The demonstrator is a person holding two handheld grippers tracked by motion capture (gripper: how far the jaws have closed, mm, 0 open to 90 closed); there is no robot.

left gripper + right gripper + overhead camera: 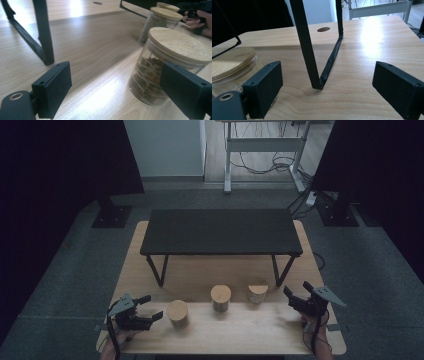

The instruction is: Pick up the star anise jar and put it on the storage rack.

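Three glass jars with wooden lids are set in a row on the wooden counter (pixel 240 330), in front of a low black stand (pixel 220 231). The left jar (pixel 178 313) is found just beside the left gripper (pixel 149 312), whose jaws are spread wide and hold nothing. In the left gripper view, this jar (pixel 160 67) is seen partly behind the right-hand jaw, standing upright, with dried brown pieces inside; whether the jaw touches the glass cannot be told. The middle jar (pixel 220 297) and the right jar (pixel 258 292) are placed farther along the row, apart from each other.

The right gripper (pixel 296 296) is held near the right jar, a small gap being left between them. Its jaws are likewise spread apart and empty. In the right gripper view, the right jar (pixel 232 67) is seen behind the left-hand jaw, and a leg of the stand (pixel 308 50) is planted on the counter between the two jaws, farther off.
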